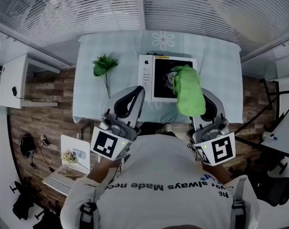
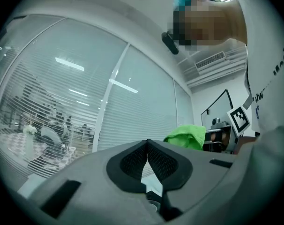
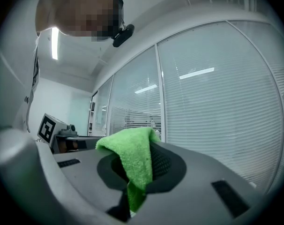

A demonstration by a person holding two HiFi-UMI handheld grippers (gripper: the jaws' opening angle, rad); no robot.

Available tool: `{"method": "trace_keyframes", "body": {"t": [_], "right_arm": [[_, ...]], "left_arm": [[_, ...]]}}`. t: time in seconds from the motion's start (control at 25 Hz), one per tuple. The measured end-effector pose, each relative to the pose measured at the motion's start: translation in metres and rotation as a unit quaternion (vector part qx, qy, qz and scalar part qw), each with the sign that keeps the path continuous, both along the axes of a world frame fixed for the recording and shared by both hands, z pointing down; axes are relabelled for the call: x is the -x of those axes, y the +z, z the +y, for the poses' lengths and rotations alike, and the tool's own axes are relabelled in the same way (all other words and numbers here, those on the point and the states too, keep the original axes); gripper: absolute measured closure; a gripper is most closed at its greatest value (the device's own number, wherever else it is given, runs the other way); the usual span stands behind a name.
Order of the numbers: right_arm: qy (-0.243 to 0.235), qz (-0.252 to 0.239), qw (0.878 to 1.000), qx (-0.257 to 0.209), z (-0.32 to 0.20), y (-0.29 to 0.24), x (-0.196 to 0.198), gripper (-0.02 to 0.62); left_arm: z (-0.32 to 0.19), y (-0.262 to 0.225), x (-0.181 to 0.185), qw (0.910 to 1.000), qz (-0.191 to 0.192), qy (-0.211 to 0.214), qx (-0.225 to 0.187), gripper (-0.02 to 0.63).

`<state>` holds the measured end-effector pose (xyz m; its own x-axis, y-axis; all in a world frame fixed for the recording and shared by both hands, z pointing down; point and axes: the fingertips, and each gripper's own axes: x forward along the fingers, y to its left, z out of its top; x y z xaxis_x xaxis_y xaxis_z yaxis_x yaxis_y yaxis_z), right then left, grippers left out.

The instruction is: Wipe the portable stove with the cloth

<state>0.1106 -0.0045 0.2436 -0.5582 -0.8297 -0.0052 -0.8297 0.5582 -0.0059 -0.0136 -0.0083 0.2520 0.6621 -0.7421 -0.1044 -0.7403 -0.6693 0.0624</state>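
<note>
- Left hand-held gripper [image 2: 147, 146]: jaws fully together, pads meeting at the tips, nothing between them. It points about level toward the counter [image 1: 89, 99].
- Right hand-held gripper [image 3: 144, 153]: jaws closed on the cloth [image 1: 188, 92], which is pinched between the pads.
- Cloth: bright green and fluffy. It is draped over the top of my right jaws and hangs in a fold below them. From the head view it overlaps the right front part of the portable stove [image 1: 166, 78]; I cannot tell whether it touches the stove.
- Portable stove: white body with a dark top panel and a control strip along its left side. It stands near the middle of the counter, and its burner is partly hidden by the cloth.
- Counter: covered in a pale blue sheet.
- Green plant sprig [image 1: 104, 66]: lies on the counter left of the stove, apart from it.
- Marker cubes: one on each gripper, left [image 1: 109, 144] and right [image 1: 220, 149], close to my chest.
</note>
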Motion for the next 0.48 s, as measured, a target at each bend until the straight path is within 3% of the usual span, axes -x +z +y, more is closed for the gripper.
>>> {"method": "trace_keyframes", "body": {"t": [0.48], "right_arm": [[0.032, 0.039, 0.999, -0.005, -0.051, 0.018, 0.041, 0.572]], "left_arm": [[-0.059, 0.035, 0.032, 0.9981, -0.017, 0.054, 0.024, 0.594]]}}
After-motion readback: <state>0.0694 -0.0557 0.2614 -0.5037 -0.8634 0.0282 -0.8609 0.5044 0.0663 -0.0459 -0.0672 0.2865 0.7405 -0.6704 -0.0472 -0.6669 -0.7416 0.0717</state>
